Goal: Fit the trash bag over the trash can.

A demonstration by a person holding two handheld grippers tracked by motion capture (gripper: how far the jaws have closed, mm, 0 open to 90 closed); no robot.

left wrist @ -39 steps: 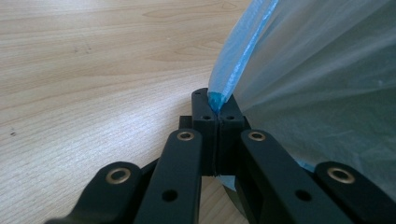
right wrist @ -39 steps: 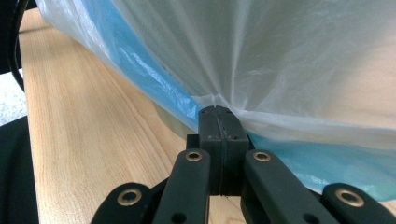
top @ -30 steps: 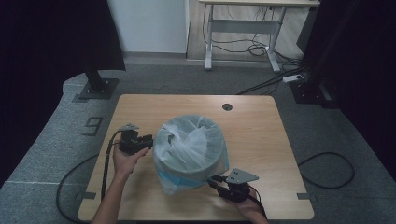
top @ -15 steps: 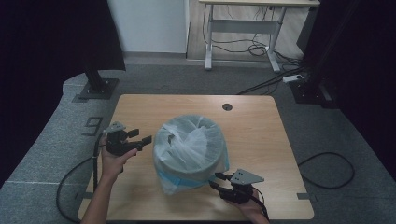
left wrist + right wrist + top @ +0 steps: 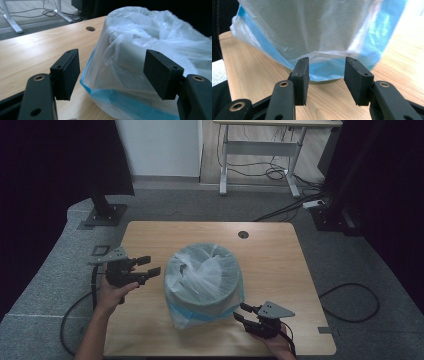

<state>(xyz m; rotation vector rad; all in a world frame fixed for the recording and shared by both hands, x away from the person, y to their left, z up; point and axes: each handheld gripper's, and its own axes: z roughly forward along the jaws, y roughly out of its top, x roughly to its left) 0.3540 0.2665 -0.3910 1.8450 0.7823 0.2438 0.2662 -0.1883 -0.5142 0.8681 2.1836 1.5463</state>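
A round bin lined with a translucent white and blue plastic bag (image 5: 204, 277) stands in the middle of the wooden table (image 5: 280, 250). My left gripper (image 5: 151, 265) hovers to its left, apart from it, pointing at the bag (image 5: 150, 37). Its jaws (image 5: 112, 72) are open with nothing between them, having just been closing a little. My right gripper (image 5: 239, 311) lies low by the table's front right, aimed at the bin's foot. Its jaws (image 5: 326, 77) have opened somewhat and stand apart. The bag's blue hem (image 5: 319, 68) hangs just beyond the pads, ungripped.
A round cable hole (image 5: 243, 234) sits near the table's far edge. A black stand base (image 5: 102, 215) is on the floor at the left and a cable loop (image 5: 350, 302) at the right. A white desk frame (image 5: 260, 150) stands behind.
My left gripper has drawn back from the bin's side to the left and risen, with its jaws wider. The right gripper has eased back slightly from the bin's foot and its jaws have spread.
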